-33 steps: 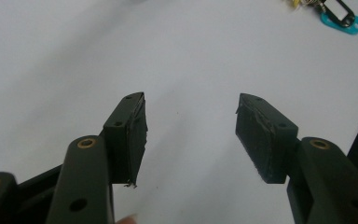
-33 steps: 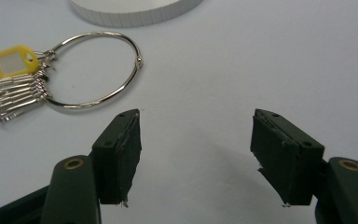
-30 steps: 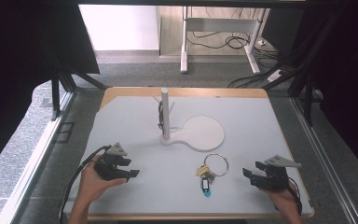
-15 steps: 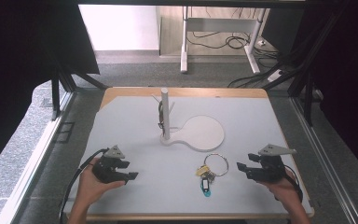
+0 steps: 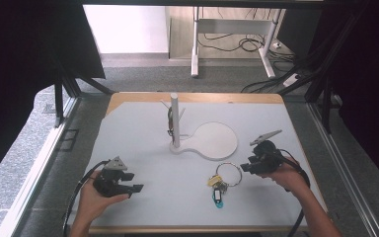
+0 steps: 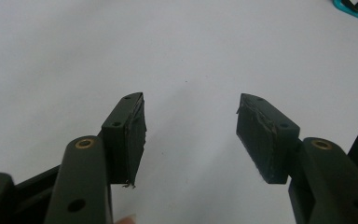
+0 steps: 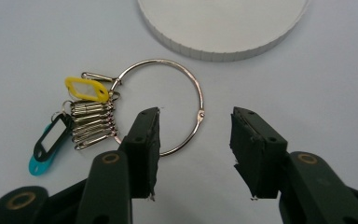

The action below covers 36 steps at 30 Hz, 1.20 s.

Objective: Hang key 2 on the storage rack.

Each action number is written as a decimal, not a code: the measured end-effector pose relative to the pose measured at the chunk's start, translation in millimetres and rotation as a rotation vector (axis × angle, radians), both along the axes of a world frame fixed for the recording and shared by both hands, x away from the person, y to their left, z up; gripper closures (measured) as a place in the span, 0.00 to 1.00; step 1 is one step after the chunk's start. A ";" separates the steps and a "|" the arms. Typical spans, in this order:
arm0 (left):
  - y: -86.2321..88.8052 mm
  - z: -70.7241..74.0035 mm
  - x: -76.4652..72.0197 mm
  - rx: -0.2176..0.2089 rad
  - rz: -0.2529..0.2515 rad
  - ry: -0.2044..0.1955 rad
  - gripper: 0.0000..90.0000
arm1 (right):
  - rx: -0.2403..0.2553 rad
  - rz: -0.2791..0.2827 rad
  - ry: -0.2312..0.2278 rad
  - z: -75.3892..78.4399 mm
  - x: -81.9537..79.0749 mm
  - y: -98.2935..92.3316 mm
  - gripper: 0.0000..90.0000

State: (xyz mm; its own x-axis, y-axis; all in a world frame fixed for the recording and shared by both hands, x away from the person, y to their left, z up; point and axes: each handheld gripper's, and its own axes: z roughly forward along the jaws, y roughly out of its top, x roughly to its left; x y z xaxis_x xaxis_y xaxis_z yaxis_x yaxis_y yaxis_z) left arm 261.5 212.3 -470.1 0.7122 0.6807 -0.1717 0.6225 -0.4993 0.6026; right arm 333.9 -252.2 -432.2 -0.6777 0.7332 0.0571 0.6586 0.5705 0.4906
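A white table (image 5: 143, 133) is seen across the frame's middle, a stand (image 5: 175, 121) with round base at centre. The key ring (image 7: 161, 106) lies lower right of centre, just left of the right gripper (image 7: 195, 140), whose half-spread jaws, just closing, straddle its wire without pinching. It is judged light, stiff, thin and slippery; the bare wire arc is best taken. Clips and tags (image 7: 86, 88) crowd its left. The left gripper (image 6: 191, 135), lower left, is spread, empty.

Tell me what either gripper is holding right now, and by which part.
Nothing is held. The right gripper has been closing, open around the key ring; the left gripper is open.
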 end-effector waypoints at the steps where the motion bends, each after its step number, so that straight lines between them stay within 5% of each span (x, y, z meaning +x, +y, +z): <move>1: 0.0 0.5 -0.5 -0.005 -0.003 0.000 0.47 | -0.013 0.001 0.015 -1.3 2.3 3.0 0.61; 16: -0.3 4.8 -5.7 -0.016 -0.018 -0.004 0.47 | -0.190 0.005 0.152 -22.6 30.4 36.0 0.73; 25: -1.4 3.6 -5.3 -0.014 -0.017 -0.003 0.47 | -0.239 -0.008 0.207 -34.7 41.2 40.1 0.78; 36: -0.6 3.3 -5.9 -0.040 -0.020 0.007 0.47 | -0.272 -0.006 0.218 -41.9 45.9 44.5 0.85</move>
State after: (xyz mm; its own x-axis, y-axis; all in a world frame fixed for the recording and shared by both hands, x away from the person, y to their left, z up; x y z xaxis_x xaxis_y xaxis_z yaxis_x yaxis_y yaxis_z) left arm 255.6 211.7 -466.8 0.7245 0.6585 -0.2037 0.6167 -0.4872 0.6183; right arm 379.9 -207.7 -474.1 -0.6663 0.7456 0.0020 0.7352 0.6566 0.1685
